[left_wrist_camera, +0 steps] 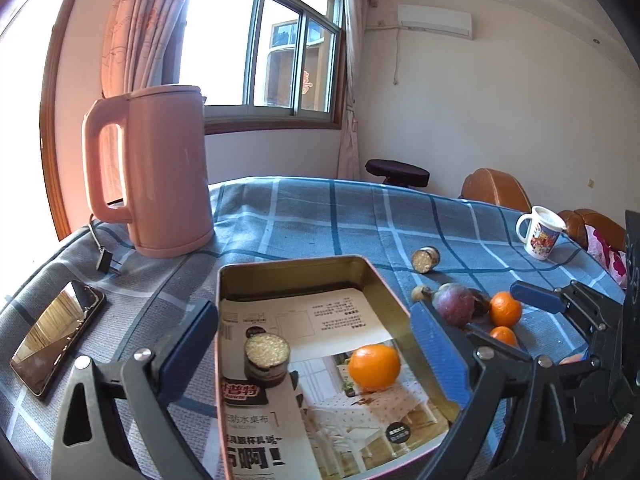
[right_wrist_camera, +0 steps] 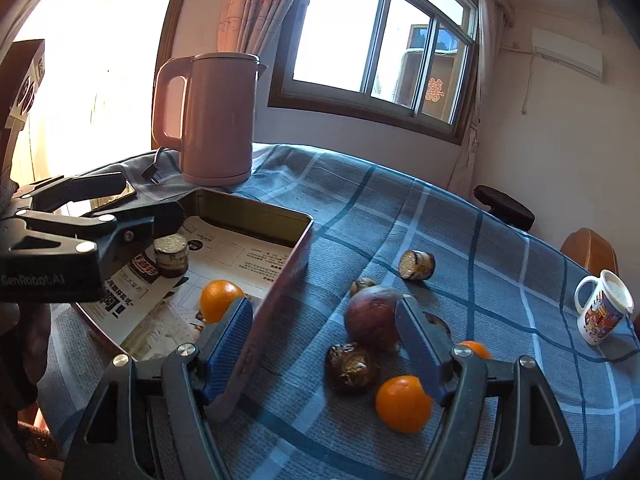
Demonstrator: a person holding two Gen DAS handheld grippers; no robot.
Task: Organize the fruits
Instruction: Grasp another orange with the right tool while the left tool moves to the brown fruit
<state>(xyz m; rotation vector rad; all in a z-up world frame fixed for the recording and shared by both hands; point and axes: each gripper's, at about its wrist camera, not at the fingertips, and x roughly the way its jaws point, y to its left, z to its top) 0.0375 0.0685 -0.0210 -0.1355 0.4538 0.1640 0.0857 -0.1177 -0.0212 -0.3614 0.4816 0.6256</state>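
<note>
Left tongs (left_wrist_camera: 316,344) wide open over the tin tray (left_wrist_camera: 384,280), gripping nothing; inside lie an orange (left_wrist_camera: 374,366) and a cut piece (left_wrist_camera: 267,362). Right tongs (right_wrist_camera: 324,328) open, empty, above loose fruit (right_wrist_camera: 372,318) on the surface (right_wrist_camera: 480,248).

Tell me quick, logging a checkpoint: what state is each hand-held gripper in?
Left hand-held gripper: open, holding nothing, over the tin.
Right hand-held gripper: open, holding nothing.

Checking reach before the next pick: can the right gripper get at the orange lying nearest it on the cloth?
Probably yes. The right gripper is open and empty, and the orange lies loose just under its right finger, with only a dark brown fruit close beside it.
</note>
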